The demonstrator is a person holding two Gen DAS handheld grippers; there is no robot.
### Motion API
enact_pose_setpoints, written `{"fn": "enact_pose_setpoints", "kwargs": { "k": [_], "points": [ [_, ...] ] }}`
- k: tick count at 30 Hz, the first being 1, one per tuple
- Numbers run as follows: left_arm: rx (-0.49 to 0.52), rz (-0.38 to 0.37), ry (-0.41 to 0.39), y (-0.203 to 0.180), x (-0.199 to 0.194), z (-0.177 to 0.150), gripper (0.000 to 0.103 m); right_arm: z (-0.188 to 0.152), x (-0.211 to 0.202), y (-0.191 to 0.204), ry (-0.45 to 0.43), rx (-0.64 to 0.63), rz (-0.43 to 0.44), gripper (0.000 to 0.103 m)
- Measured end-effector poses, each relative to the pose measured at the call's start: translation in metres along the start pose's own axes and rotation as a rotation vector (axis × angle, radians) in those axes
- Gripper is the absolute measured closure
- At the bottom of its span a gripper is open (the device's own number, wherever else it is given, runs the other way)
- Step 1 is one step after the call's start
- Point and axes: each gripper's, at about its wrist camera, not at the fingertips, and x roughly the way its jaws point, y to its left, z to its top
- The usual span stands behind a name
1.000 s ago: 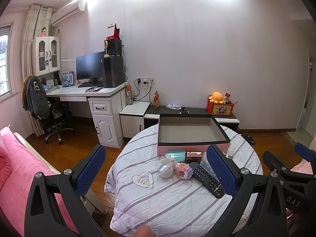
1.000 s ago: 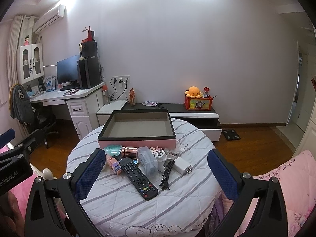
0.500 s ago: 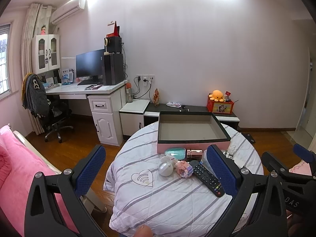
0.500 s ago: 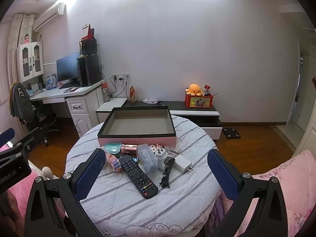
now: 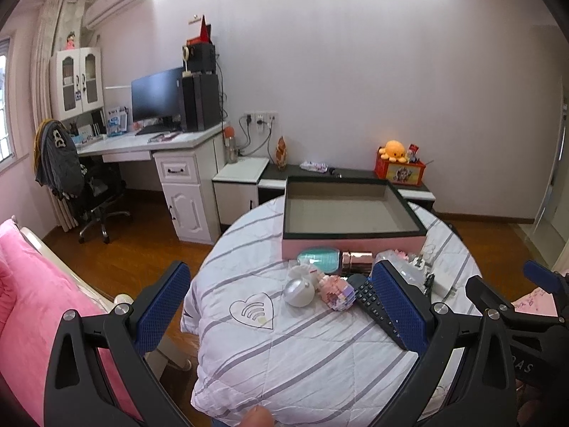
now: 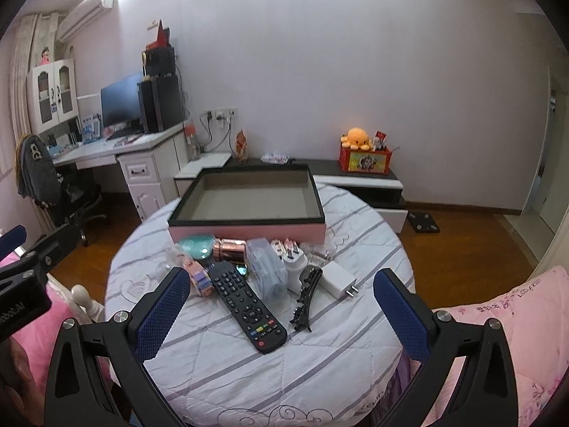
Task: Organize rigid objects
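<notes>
Both grippers hover above the near edge of the round table (image 6: 320,366), holding nothing. Left gripper (image 5: 281,306): fingers (image 5: 161,307) spread wide. Right gripper (image 6: 282,311): fingers (image 6: 400,311) spread wide too. The pink box (image 6: 247,229) with a black rim sits at 12 o'clock on the table, open top, interior bare. The loose items are bunched against its near wall, around table centre. In the right wrist view: black remote (image 6: 247,307) lies at the centre, angled toward 5 o'clock; black hair clip (image 6: 306,297) just at its 3 o'clock; white charger (image 6: 338,279) further toward 3 o'clock, beside the clip; white plug adapter (image 6: 295,261) and clear plastic case (image 6: 266,272) sit between the remote and the box; copper-coloured cylinder (image 6: 229,249) and teal case (image 6: 197,245) lie touching or nearly touching the box wall at 11 o'clock of the remote; pastel brick toy (image 6: 199,277) at 9 o'clock of the remote. The left wrist view adds a white ball-shaped thing (image 5: 298,291) just left of the brick toy. A pink bed (image 5: 32,306) lies at 8 o'clock of the table.
</notes>
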Motion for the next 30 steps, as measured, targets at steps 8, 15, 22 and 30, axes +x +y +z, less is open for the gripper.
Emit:
{"fn": "enact_pose_setpoints", "kwargs": {
  "k": [8,15,22,30],
  "points": [
    [0.012,-0.024,0.103,-0.005,0.061,-0.017,0.0,-0.012,0.07,-0.013,0.127,-0.022,0.016,0.0],
    [0.016,-0.037,0.182,-0.015,0.106,-0.031,0.0,-0.019,0.12,-0.009,0.197,-0.044,0.051,0.0],
    [-0.006,-0.051,0.244,-0.018,0.137,-0.041,0.0,-0.018,0.144,-0.007,0.221,-0.047,0.073,0.0],
    [-0.029,-0.062,0.293,-0.017,0.157,-0.048,0.0,-0.016,0.165,-0.002,0.236,-0.052,0.106,0.018]
  ]
}}
